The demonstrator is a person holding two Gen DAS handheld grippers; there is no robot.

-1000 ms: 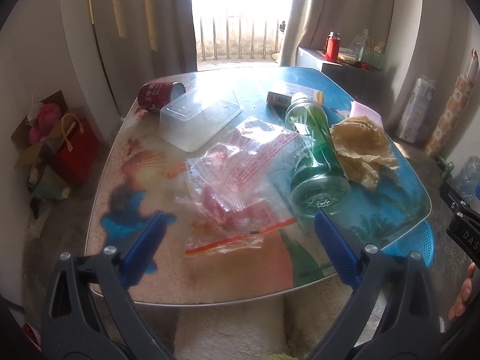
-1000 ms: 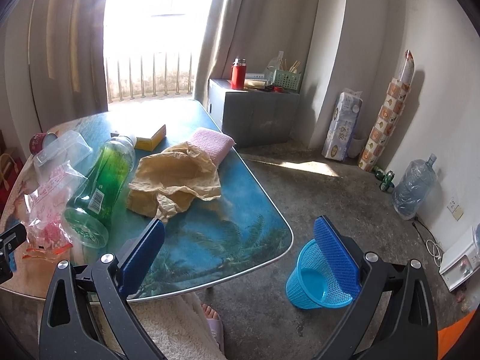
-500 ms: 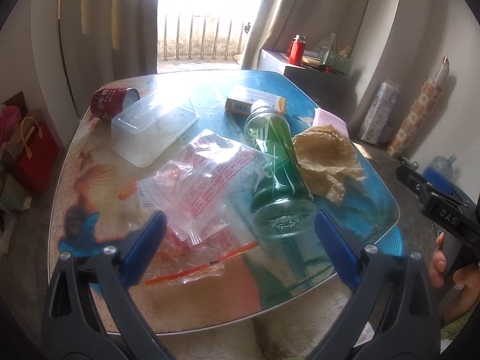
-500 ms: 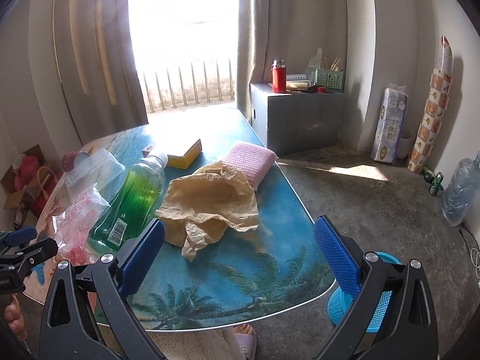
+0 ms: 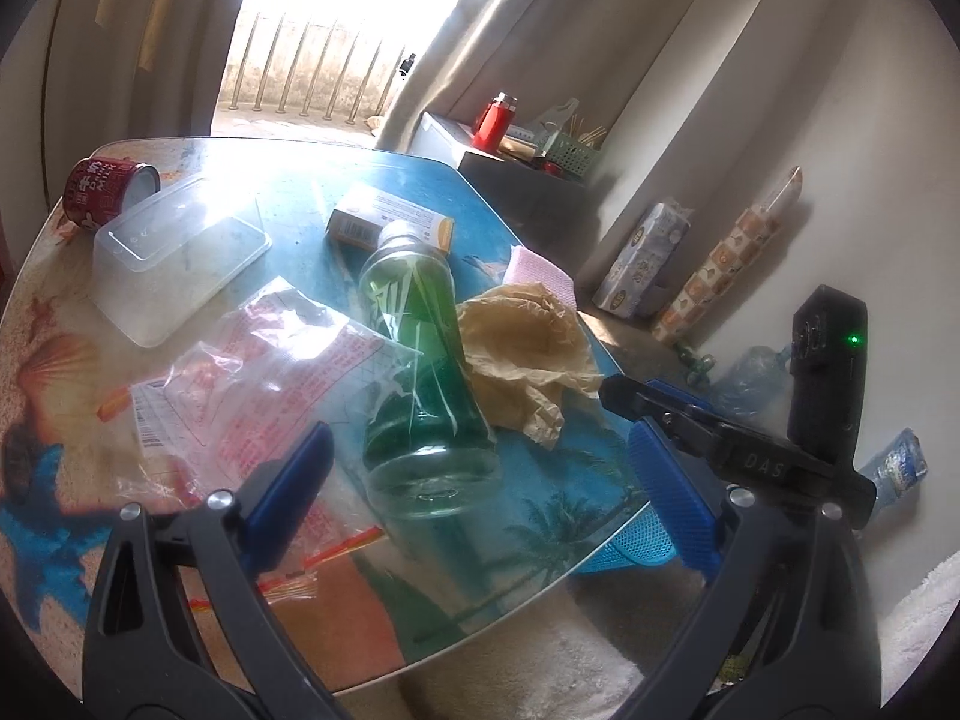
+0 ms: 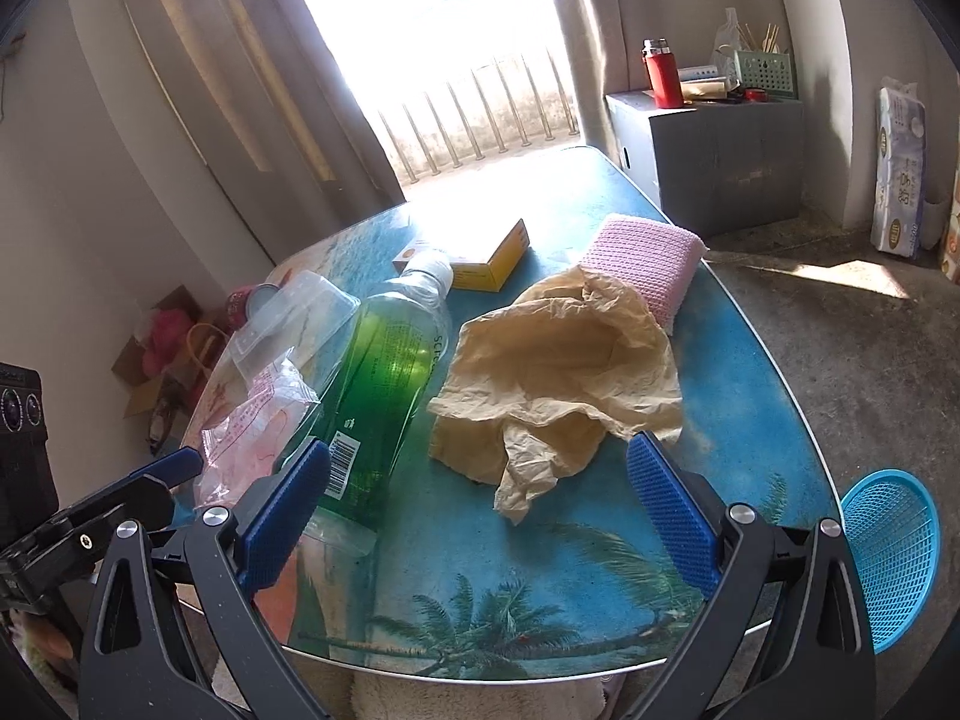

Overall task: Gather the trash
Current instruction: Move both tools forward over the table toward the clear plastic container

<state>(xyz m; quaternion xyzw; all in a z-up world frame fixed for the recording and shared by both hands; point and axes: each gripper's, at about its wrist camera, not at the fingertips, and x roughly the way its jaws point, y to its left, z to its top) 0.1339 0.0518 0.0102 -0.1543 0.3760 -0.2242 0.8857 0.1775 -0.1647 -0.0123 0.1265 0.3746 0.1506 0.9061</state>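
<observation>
Item: my right gripper (image 6: 478, 504), jaws spread, empty, hung above the crumpled brown paper (image 6: 558, 372) on the table (image 6: 750, 396). Left gripper (image 5: 480, 486), likewise agape and empty, framed the green bottle (image 5: 420, 372). Step, as I judged: approach, nothing collected yet. Next: descend, pinch paper, carry to blue basket (image 6: 894, 558) beside the table.

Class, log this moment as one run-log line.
left gripper: open, over bottle | right gripper: open, near crumpled paper | basket: beside table | nothing held
</observation>
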